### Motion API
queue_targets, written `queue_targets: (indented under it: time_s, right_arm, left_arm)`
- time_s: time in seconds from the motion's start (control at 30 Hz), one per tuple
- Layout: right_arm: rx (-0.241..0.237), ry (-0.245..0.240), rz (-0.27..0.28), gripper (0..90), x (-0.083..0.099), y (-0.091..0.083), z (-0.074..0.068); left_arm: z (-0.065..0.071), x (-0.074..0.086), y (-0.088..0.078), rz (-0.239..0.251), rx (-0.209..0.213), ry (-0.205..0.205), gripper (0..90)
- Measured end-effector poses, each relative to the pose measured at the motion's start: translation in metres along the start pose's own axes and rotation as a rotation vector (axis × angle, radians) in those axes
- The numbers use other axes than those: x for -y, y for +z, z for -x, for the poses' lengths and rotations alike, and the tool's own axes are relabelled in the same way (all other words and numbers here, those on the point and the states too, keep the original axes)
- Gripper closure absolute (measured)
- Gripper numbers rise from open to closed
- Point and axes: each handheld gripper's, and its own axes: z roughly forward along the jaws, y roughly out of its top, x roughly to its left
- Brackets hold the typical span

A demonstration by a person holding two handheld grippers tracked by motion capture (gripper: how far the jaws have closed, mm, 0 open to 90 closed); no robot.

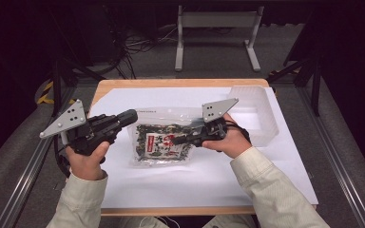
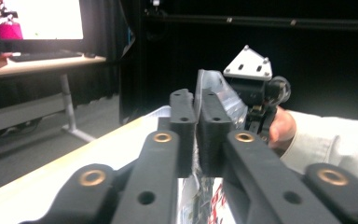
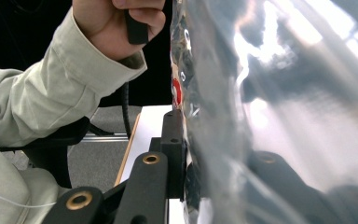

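A person in pale sleeves works at a wooden table (image 1: 105, 86) covered by a white sheet (image 1: 204, 180), a two-jaw gripper in each hand and a clear bag (image 1: 160, 140) of dark, printed contents between them. The bag sits over the middle of the sheet, held up at both ends rather than lying flat. The left gripper (image 1: 129, 117) meets the bag's upper left corner; in the left gripper view its black jaws stand almost together, pinching the crinkled plastic edge (image 2: 208, 84) that rises above their tips, with a red-printed part of the bag below them. The right gripper (image 1: 178, 138) comes in from the other side, its jaws on the bag's right half over the red label; in the right gripper view the glossy film (image 3: 279, 93) drapes across the lens, one jaw pressed against it and the other a dim shape behind the plastic, so the jaws are clamped on the bag. A grey three-cornered plate (image 1: 220, 109) tops the right gripper and another (image 1: 65, 119) tops the left. A translucent tray (image 1: 265, 124) rests on the sheet's far right corner, just beside the right hand (image 1: 230, 140). The left hand (image 1: 86, 159) grips its tool near the sheet's left edge. Beyond the table, a white frame stand (image 1: 217, 21) rests on grey floor amid cables.
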Motion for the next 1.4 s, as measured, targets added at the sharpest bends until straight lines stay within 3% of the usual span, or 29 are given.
queue_targets:
  time_s: [0.07,0.1,0.13,0.17,0.2,0.47,0.77,0.83,1.07,1.23,1.4]
  right_arm:
    - [0.003,0.001,-0.003,75.8,0.0,-0.001,0.0]
    - [0.006,0.002,-0.005,75.8,0.0,-0.001,0.0]
    - [0.008,0.003,-0.004,75.8,-0.001,-0.002,-0.001]
    - [0.012,0.006,0.001,75.9,-0.002,-0.004,-0.001]
    - [0.016,0.005,0.0,75.8,-0.002,-0.005,-0.001]
    - [0.067,0.013,-0.007,75.8,-0.006,-0.022,0.0]
    - [0.175,0.027,-0.021,75.7,-0.009,-0.055,0.004]
    - [0.209,0.031,-0.023,75.7,-0.011,-0.065,0.004]
    - [0.286,0.046,-0.023,75.7,-0.015,-0.091,0.006]
    - [0.332,0.063,-0.021,75.7,-0.018,-0.106,0.008]
    - [0.374,0.077,-0.019,75.6,-0.022,-0.12,0.012]
  left_arm:
    - [0.0,-0.001,0.001,-0.004,-0.002,-0.001,74.6]
    - [0.001,-0.001,0.001,-0.009,-0.001,-0.007,74.6]
    - [0.001,-0.002,0.001,-0.014,-0.005,-0.006,67.7]
    - [0.002,-0.002,0.003,-0.02,-0.025,-0.002,55.0]
    - [0.003,-0.002,0.003,-0.03,-0.041,0.006,51.3]
    - [-0.001,0.002,0.007,-0.077,-0.082,0.011,34.1]
    - [-0.015,0.024,0.012,-0.165,-0.125,-0.006,27.2]
    - [-0.021,0.036,0.014,-0.192,-0.149,-0.005,24.6]
    - [-0.037,0.068,0.021,-0.251,-0.169,-0.026,21.9]
    - [-0.047,0.083,0.02,-0.227,-0.186,-0.057,20.5]
    - [-0.055,0.096,0.021,-0.219,-0.171,-0.08,17.8]
